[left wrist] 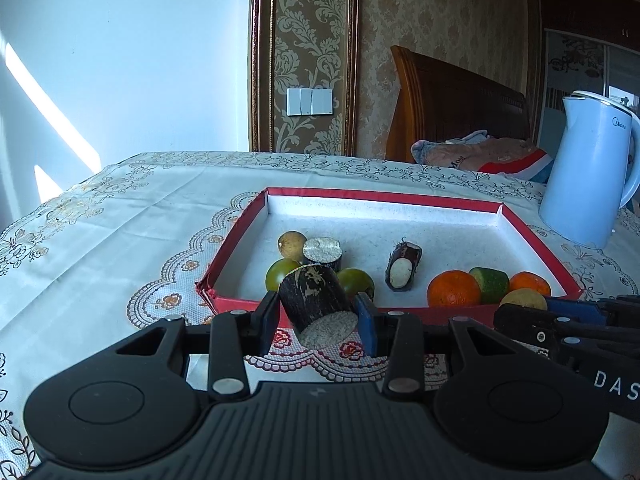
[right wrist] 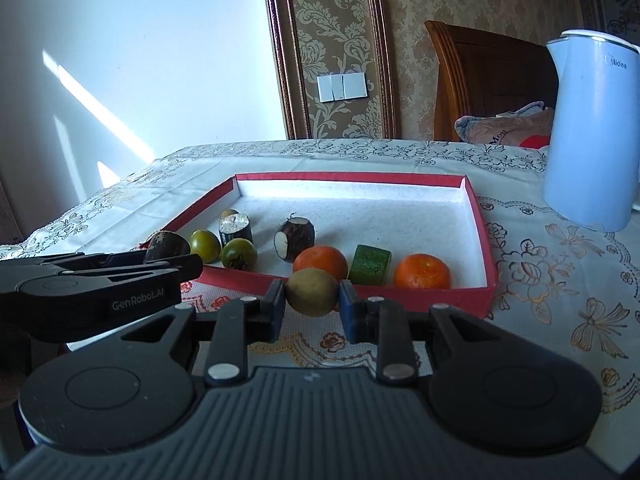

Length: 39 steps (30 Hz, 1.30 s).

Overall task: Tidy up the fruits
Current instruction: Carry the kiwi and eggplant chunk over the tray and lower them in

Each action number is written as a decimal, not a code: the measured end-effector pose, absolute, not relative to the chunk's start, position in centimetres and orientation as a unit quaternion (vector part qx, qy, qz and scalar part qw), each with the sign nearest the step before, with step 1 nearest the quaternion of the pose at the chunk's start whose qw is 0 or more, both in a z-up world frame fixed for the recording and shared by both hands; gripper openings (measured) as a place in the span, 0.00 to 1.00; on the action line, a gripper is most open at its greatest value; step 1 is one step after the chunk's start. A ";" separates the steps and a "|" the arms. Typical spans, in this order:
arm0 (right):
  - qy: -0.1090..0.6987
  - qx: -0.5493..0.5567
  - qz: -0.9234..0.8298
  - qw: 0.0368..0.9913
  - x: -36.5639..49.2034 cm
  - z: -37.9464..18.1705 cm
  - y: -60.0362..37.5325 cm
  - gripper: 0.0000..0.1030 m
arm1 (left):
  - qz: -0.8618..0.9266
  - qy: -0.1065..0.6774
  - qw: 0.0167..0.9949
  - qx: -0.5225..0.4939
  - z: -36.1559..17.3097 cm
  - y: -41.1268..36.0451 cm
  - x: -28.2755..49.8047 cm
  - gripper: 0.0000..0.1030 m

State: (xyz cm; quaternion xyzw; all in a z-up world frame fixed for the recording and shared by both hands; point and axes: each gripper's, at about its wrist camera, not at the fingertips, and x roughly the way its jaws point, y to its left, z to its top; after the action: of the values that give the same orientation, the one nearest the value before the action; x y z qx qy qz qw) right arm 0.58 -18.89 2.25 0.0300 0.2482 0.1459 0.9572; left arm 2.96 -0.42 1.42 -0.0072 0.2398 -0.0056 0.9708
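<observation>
A: Left gripper [left wrist: 318, 316]?
B: Clamped on a dark, rough-barked sugarcane piece [left wrist: 316, 304], before the red cardboard tray [left wrist: 400, 194].
A: Right gripper [right wrist: 312, 306]?
B: Clenching a round, matte tan fruit [right wrist: 312, 291].

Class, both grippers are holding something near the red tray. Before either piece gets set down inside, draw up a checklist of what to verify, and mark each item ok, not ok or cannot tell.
1. Left gripper clamps the dark sugarcane piece: ok.
2. Right gripper clamps the yellow-green round fruit: ok.
3. Held pieces are over the red tray: not ok, both hang before its near wall.
4. Bare tray floor for a drop: ok, the far half is empty.
5. Grippers apart from each other: ok.
6. Blue kettle clear of the tray: ok.
</observation>
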 end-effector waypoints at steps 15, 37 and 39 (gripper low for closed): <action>0.228 -0.001 0.134 0.964 5.6 4.0 -17.9 0.26 | 0.017 0.228 0.973 -0.008 2.9 -1.4 8.2 0.39; 0.257 -0.003 0.104 0.961 10.4 1.0 -18.2 0.26 | 0.011 0.252 0.968 -0.006 1.0 -2.5 11.9 0.39; 0.257 -0.002 0.102 0.961 10.5 0.8 -18.2 0.26 | 0.012 0.250 0.968 -0.001 1.0 -2.7 11.9 0.39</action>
State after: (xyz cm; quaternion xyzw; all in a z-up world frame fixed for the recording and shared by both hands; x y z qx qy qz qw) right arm 10.52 -18.18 0.79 -0.0024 0.2571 0.1021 0.9610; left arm 11.87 -2.68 0.96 -0.0015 0.2497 0.0118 0.9682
